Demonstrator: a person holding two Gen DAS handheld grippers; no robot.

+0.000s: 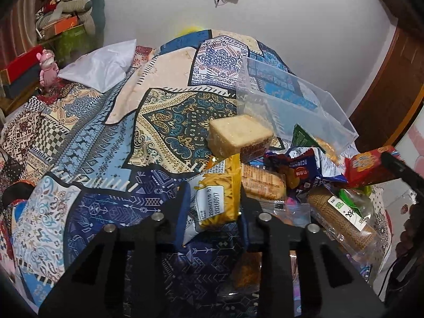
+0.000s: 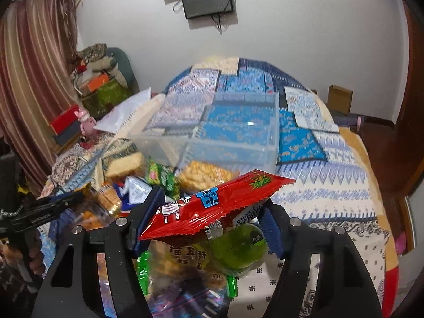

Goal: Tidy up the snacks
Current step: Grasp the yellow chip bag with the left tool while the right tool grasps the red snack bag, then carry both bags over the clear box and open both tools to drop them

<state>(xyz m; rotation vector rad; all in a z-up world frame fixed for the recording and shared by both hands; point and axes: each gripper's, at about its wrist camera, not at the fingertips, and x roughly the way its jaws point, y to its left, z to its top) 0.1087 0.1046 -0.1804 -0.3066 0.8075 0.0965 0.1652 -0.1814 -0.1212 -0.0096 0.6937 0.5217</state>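
A heap of wrapped snacks lies on a patchwork quilt (image 1: pixel 111 137). My left gripper (image 1: pixel 214 198) is shut on a yellow bag of snack sticks (image 1: pixel 230 175), its blue pads pressing both sides. A wrapped cake block (image 1: pixel 238 137) sits just beyond it, with a biscuit pack (image 1: pixel 262 182) and a blue packet (image 1: pixel 304 169) to the right. My right gripper (image 2: pixel 212 201) is shut on a red snack packet (image 2: pixel 220 198), held above a green round item (image 2: pixel 238 249). A clear plastic box (image 2: pixel 225 132) stands behind the heap, with a bag of biscuits (image 2: pixel 206 177) at its front.
A white pillow (image 1: pixel 103 66) and a pink toy (image 1: pixel 49 66) lie at the far left of the bed. Stacked boxes and cushions (image 2: pixel 100 84) fill the left corner. A cardboard box (image 2: pixel 340 98) stands on the floor by the wall, and a wooden door (image 1: pixel 384 92) is at the right.
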